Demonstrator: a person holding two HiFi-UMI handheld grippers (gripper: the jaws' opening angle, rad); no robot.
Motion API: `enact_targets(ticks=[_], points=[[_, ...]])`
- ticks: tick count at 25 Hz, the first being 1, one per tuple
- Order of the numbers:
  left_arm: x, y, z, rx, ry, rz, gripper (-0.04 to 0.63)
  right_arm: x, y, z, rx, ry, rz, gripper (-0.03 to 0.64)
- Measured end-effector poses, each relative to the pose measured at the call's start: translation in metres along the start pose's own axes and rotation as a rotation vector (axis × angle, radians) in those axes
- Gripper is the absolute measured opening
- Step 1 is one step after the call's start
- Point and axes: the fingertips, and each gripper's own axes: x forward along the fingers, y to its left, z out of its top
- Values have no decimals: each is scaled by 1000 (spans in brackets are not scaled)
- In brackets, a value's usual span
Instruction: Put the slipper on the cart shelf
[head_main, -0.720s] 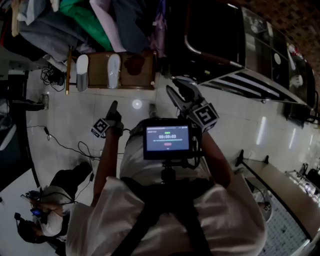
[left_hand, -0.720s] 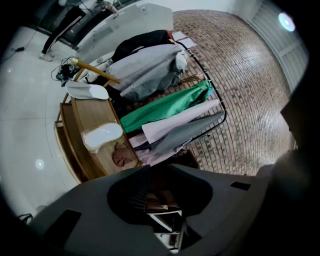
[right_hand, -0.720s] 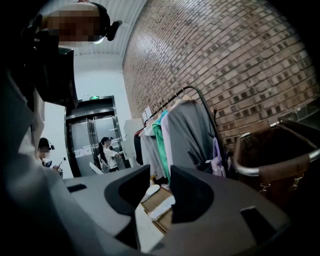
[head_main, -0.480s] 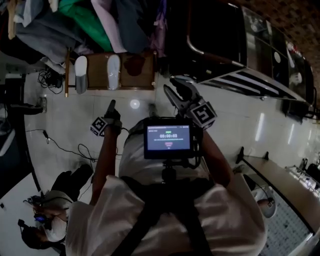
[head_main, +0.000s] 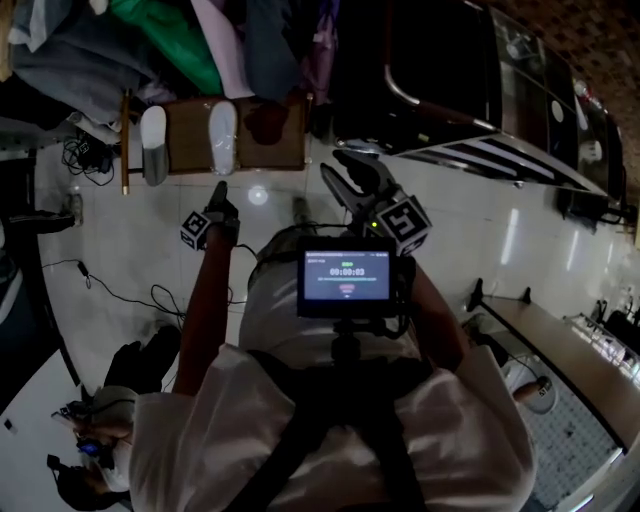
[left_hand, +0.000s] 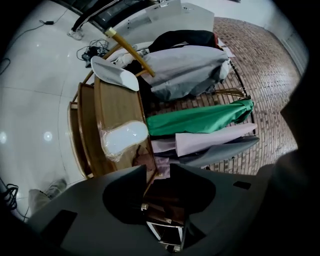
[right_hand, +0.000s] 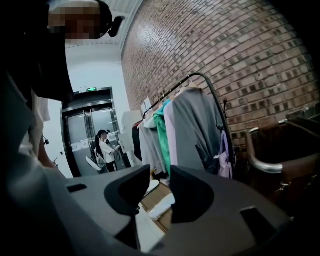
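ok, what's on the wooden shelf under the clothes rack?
The wooden shelf carries a left slipper at its end and a middle slipper. A dark patch beside them is unclear. Hanging clothes cover the shelf's back edge.

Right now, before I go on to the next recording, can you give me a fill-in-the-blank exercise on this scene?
1. The wooden shelf carries ___ white slippers.
2. The brightest hanging garment is ___.
3. The left gripper and the right gripper each have jaws that stand ___, with nothing held.
4. The wall behind the clothes rack is made of ___.
Missing words: two; green; open; brick.
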Motion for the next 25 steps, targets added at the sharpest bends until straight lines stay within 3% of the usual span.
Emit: enact_targets(ticks=[6, 13, 17, 21, 25], points=[[18, 42, 19, -57, -17, 43, 163, 24, -4, -6, 0, 33, -8, 135], [33, 78, 22, 10, 22, 75, 163, 41, 0, -4, -45, 68, -1, 135], [38, 99, 23, -16, 17, 97, 163, 52, 1, -7, -64, 96, 11, 135], [55, 134, 42, -21, 16, 131, 163, 90, -10, -35, -51, 163, 19, 135], [56, 137, 39, -33, 17, 137, 163, 103, -3, -45, -48, 187, 53, 135]])
